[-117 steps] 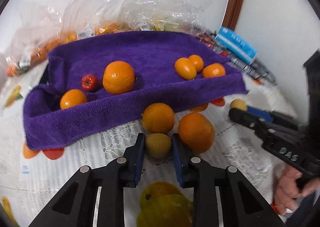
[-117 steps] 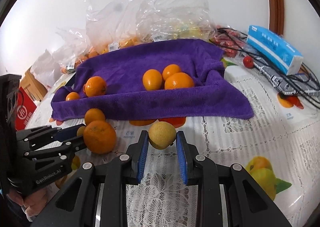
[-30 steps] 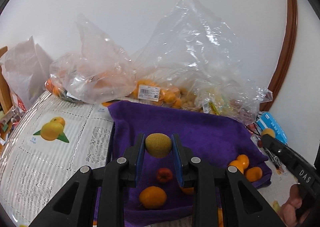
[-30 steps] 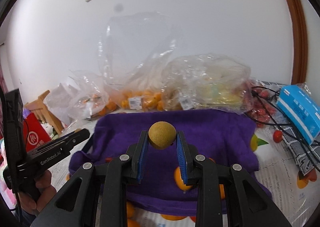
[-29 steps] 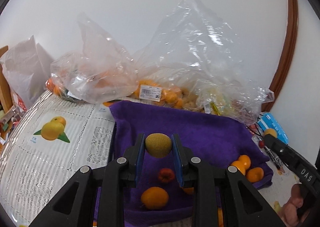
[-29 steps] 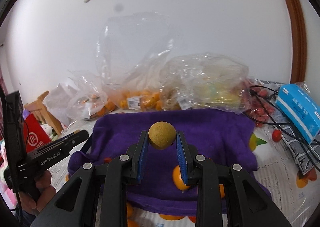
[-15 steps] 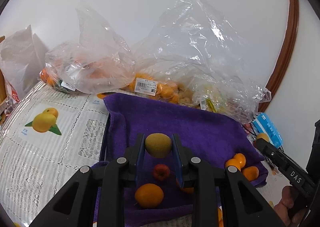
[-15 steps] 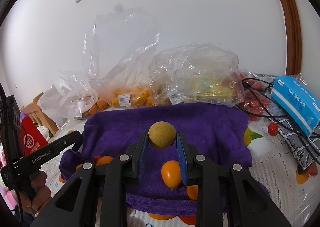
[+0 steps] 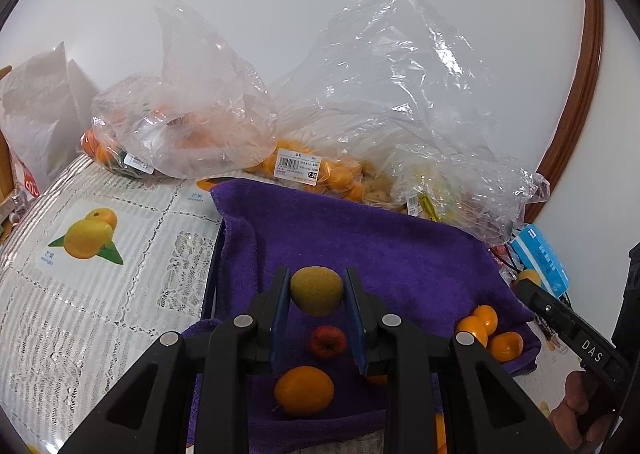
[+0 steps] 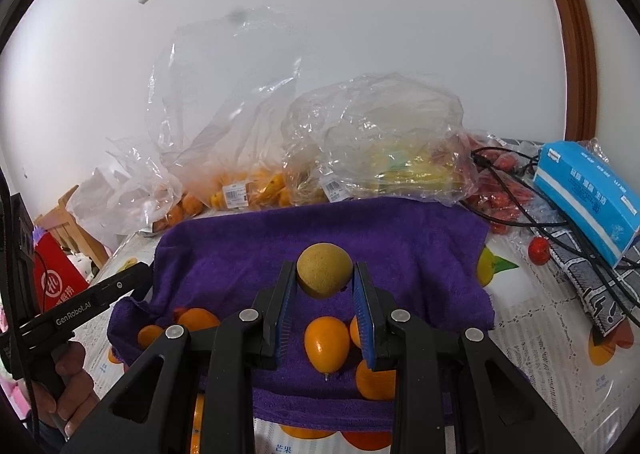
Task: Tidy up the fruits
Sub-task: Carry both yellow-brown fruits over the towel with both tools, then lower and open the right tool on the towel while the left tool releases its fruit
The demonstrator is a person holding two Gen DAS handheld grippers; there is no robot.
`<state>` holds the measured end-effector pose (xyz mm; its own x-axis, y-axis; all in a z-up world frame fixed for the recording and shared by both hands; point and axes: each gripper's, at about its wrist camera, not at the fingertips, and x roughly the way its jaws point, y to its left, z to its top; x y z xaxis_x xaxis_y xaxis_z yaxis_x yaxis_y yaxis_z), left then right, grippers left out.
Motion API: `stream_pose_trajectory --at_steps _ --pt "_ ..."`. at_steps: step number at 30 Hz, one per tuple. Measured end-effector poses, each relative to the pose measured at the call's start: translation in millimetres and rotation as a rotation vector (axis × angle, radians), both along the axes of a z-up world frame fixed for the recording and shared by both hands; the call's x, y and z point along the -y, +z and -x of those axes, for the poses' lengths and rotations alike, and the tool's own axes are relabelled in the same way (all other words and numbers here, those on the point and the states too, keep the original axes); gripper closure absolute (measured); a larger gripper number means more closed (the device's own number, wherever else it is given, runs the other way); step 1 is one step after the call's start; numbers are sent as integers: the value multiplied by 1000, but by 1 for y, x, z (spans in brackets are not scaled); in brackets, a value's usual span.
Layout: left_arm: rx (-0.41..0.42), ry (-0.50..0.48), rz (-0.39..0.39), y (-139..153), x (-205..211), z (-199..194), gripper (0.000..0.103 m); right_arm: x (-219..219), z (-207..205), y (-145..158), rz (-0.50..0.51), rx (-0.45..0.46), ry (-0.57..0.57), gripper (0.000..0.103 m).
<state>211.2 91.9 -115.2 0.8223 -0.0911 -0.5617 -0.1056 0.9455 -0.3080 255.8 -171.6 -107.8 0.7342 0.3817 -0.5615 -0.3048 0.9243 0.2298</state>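
- Purple towel (image 9: 360, 250) lines the tray; the back half lies bare, with oranges and a red fruit nearer you.
- Your left tongs (image 9: 317, 296) clamp a yellow-green fruit (image 9: 316, 290) above it; lower gently onto bare cloth.
- Your right tongs (image 10: 325, 286) pinch a tan fruit (image 10: 325, 269); set it behind the kumquats (image 10: 326, 344), away from the plastic bags (image 10: 372, 149).

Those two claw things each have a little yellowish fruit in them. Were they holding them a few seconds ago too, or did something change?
Both were already gripping. The left gripper and right gripper have lifted their yellow-brown fruits off the tablecloth and carried them over the purple towel. Neither let go. The oranges and small red fruit on the towel stayed put.
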Motion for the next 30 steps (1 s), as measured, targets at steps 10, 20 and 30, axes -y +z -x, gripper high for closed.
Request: stream_pose_trajectory --at_steps 10,20,30 --pt "-14 -7 -9 -3 4 -3 78 -35 -1 -23 51 -92 122 75" --pt "-43 -17 -3 -7 6 -6 78 -64 5 -38 164 -129 214 75" --pt "-91 -48 -26 -15 16 -12 77 -68 -1 -47 196 -176 217 75"
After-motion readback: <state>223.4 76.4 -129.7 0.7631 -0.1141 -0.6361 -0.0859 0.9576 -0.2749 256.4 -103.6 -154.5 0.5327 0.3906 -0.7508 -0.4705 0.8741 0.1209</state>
